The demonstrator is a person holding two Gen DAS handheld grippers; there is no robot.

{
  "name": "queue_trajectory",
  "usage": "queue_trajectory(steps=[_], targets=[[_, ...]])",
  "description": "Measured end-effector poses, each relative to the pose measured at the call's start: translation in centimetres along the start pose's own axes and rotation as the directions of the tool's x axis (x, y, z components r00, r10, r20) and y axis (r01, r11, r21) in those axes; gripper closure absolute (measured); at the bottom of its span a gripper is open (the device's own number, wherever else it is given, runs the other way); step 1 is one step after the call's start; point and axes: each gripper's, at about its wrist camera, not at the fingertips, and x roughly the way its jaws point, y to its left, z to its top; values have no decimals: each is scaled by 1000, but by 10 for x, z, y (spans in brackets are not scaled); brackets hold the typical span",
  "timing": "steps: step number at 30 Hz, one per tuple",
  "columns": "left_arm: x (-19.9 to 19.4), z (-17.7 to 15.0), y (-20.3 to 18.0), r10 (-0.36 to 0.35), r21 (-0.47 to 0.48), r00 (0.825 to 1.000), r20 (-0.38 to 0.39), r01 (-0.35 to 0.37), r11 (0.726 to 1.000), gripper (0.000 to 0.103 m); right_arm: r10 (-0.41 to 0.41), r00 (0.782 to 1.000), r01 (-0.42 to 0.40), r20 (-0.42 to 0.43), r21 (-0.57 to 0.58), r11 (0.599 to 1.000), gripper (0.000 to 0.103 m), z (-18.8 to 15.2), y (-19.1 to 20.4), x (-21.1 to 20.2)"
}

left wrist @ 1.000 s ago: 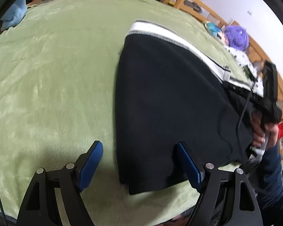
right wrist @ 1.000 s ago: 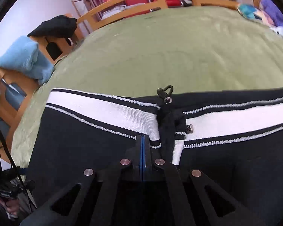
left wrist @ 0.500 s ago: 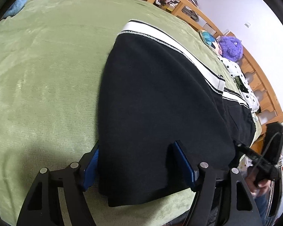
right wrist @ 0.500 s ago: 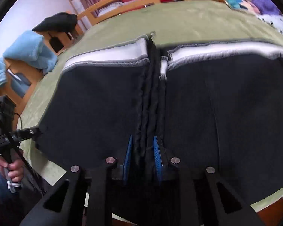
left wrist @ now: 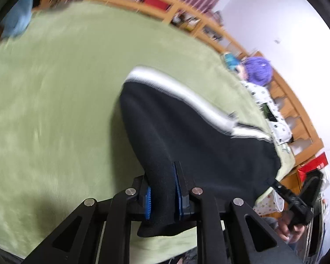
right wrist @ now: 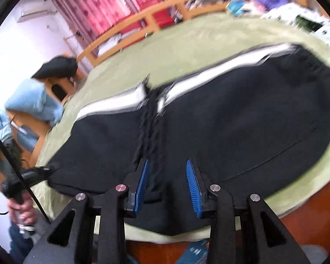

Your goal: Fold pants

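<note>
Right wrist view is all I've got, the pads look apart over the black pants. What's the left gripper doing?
Observer: The left gripper has just closed, and its blue pads pinch the near edge of the pants.
Operator: Is the cloth lifted there?
Observer: The left wrist view shows the pinched corner raised off the green blanket, its tip hanging below the pads.
Operator: Can it see my right gripper?
Observer: Yes, the right gripper shows at that view's right edge, off the bed's corner. Its jaws have just been opening; your view has the right gripper with pants fabric between the pads, unpressed.
</note>
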Motion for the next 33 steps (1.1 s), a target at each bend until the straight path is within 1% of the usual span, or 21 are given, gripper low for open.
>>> queue_trajectory(steps=[3, 5, 6, 9, 12, 14, 15, 17, 18, 20, 22, 23, 24, 26, 27, 28, 29, 30, 31, 32, 33], targets=[[-22, 16, -47, 16, 97, 999, 50, -20, 995, 87, -53, 998, 51, 43, 25, 998, 67, 20, -24, -22], [-35, 27, -93, 9, 177, 996, 84, -24, 984, 87, -71, 995, 68, 71, 53, 996, 67, 30, -41, -38], [-38, 30, -107, 5, 201, 996, 92, -24, 979, 87, -74, 994, 69, 77, 65, 996, 67, 33, -48, -44], [-46, 45, -175, -26, 307, 992, 121, -12, 952, 88, -100, 990, 90, 95, 103, 991, 67, 40, -79, -68], [-42, 57, -240, -68, 394, 991, 114, 18, 919, 88, -132, 986, 118, 99, 135, 984, 67, 41, -108, -85], [-32, 61, -278, -91, 449, 991, 100, 36, 893, 88, -149, 985, 132, 91, 176, 976, 67, 39, -125, -93], [-19, 62, -312, -110, 488, 990, 85, 55, 871, 88, -155, 984, 137, 86, 189, 972, 67, 38, -131, -94], [1, 57, -350, -138, 540, 989, 50, 90, 837, 88, -181, 981, 160, 74, 228, 960, 67, 36, -148, -101], [23, 53, -380, -159, 571, 987, 8, 126, 811, 88, -197, 978, 175, 65, 252, 952, 67, 31, -160, -105], [57, 43, -419, -190, 598, 979, -70, 194, 778, 88, -233, 972, 212, 43, 278, 937, 67, 23, -177, -112], [88, 32, -451, -193, 628, 972, -134, 234, 742, 86, -262, 964, 240, 34, 303, 922, 67, 14, -189, -117], [93, 27, -455, -192, 632, 971, -144, 239, 738, 84, -272, 962, 252, 23, 310, 917, 67, 10, -196, -118], [100, 26, -460, -209, 619, 965, -156, 261, 741, 81, -277, 961, 258, 16, 314, 914, 67, 8, -202, -119], [99, 28, -455, -252, 586, 953, -169, 303, 752, 72, -289, 957, 270, 10, 319, 908, 67, 3, -212, -120], [98, 32, -447, -260, 566, 952, -161, 305, 766, 62, -287, 958, 268, 12, 318, 909, 67, 2, -215, -121], [97, 34, -438, -254, 559, 956, -146, 292, 776, 56, -279, 960, 259, 19, 314, 913, 67, 2, -218, -120], [95, 37, -426, -232, 557, 965, -123, 261, 788, 56, -271, 962, 249, 29, 309, 918, 67, 5, -219, -118], [97, 37, -420, -216, 560, 970, -114, 242, 792, 56, -266, 963, 243, 37, 303, 921, 67, 8, -219, -117], [97, 38, -406, -181, 565, 978, -102, 206, 799, 55, -257, 965, 231, 52, 294, 927, 67, 13, -217, -114], [101, 41, -401, -153, 563, 984, -91, 178, 807, 55, -244, 967, 215, 72, 283, 935, 65, 19, -214, -111], [102, 42, -386, -118, 550, 990, -76, 140, 823, 53, -227, 969, 194, 99, 267, 944, 57, 27, -210, -107]])
